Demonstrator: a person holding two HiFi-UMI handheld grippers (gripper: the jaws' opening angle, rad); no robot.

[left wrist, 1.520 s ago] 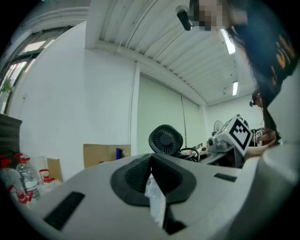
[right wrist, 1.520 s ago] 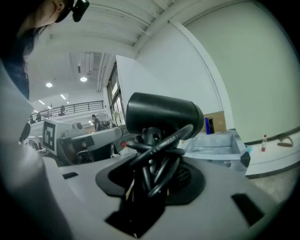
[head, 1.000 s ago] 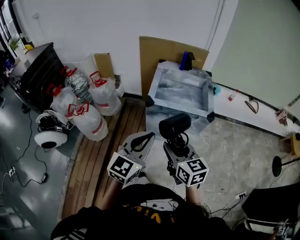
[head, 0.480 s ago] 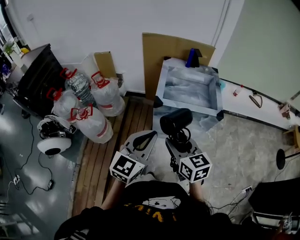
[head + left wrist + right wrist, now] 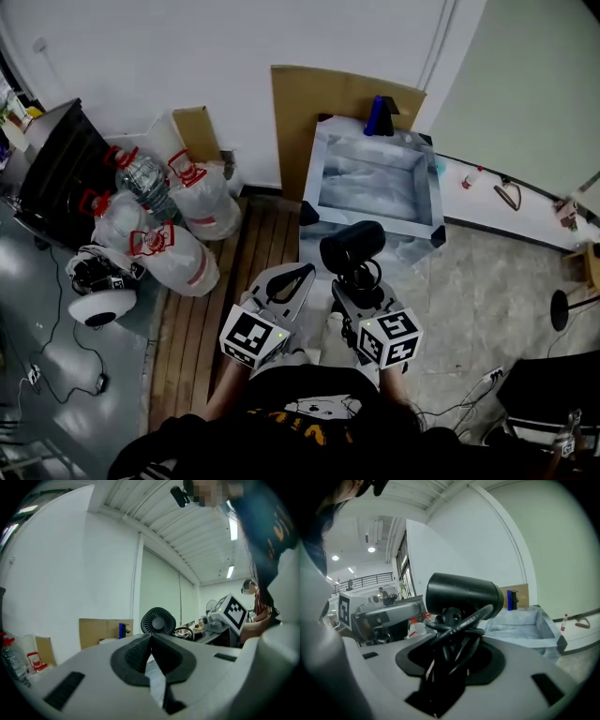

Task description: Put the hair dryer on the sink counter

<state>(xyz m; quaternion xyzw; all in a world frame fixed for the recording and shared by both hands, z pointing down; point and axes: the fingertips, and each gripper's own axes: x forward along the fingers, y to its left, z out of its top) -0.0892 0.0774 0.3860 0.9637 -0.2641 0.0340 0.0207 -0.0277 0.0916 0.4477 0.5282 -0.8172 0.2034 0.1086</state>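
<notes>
Head view, looking steeply down. Right gripper (image 5: 355, 281) has its jaws partly apart and clamped on the black hair dryer (image 5: 352, 246); grip sits on the handle, where the black coiled cord (image 5: 458, 626) is bunched between the pads. Barrel lies crosswise above the jaws, just past their tips. Left gripper (image 5: 298, 273) at 9 o'clock of the right one, close beside it, jaws brought together, nothing in them. Dryer is off the counter: it is held in the air at 6 o'clock of the grey-white marbled sink counter (image 5: 314, 169), near its front edge, whose square basin is open to view. At 12 o'clock of the basin, on the back rim, a small blue object (image 5: 376, 114), possibly a bottle; too small to tell. Flat brown cardboard sheet (image 5: 319, 103) leans on the white wall at 11 o'clock of the counter. At 9 o'clock of the counter, a cluster of clear water jugs with red handles (image 5: 178, 234), some wrapped in plastic. Black cabinet (image 5: 52, 169) at 10 o'clock of the frame. White round device (image 5: 98, 295) on the grey floor at 9 o'clock. Strip of brown wooden planks (image 5: 211, 309) runs between jugs and grippers.
</notes>
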